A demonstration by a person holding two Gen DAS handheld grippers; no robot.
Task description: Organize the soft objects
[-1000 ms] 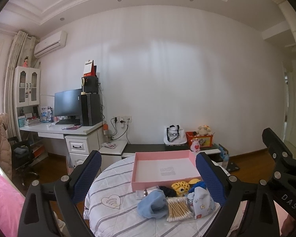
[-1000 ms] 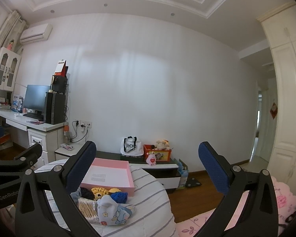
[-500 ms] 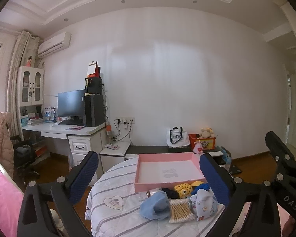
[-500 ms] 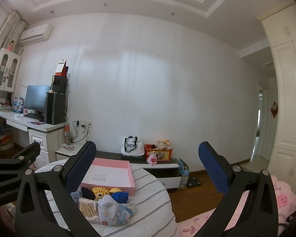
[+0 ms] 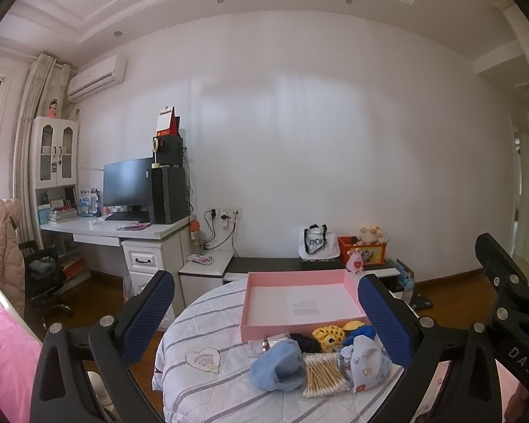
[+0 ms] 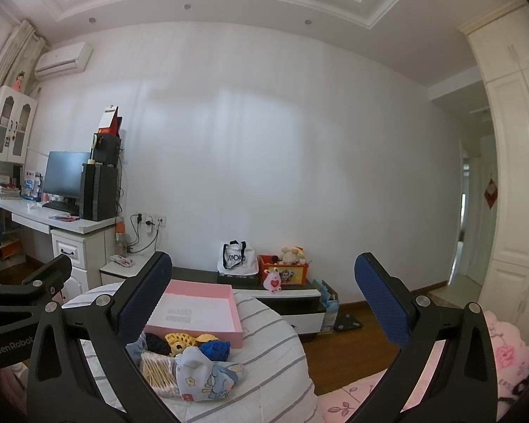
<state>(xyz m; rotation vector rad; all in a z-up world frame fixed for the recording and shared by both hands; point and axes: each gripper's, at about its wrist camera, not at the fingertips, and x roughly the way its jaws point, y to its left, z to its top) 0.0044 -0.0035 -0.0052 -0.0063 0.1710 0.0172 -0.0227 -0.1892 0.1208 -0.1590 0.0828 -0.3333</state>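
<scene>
A pile of soft things lies on the round striped table (image 5: 211, 317), just in front of an empty pink tray (image 5: 299, 326). The pile holds a blue cloth (image 5: 277, 368), a patterned baby cloth (image 5: 365, 363), a yellow knitted toy (image 5: 328, 335), a dark blue knitted piece (image 5: 363, 333) and a bag of cotton swabs (image 5: 322, 375). My left gripper (image 5: 266, 282) hovers open before the pile, touching nothing. My right gripper (image 6: 263, 264) is open too, to the right of the pile (image 6: 194, 363) and tray (image 6: 211, 335), with nothing between its fingers.
Beyond the table stand a low dark bench (image 5: 264, 264) with a white bag (image 5: 315, 245) and a red toy box (image 5: 361, 250), and a white desk (image 5: 123, 229) with a monitor. Pink bedding (image 5: 3, 352) lies at left and near right (image 6: 504, 359). Wooden floor runs between.
The left gripper's jaws have spread a little wider. Neither hand nor any object on the table has moved.
</scene>
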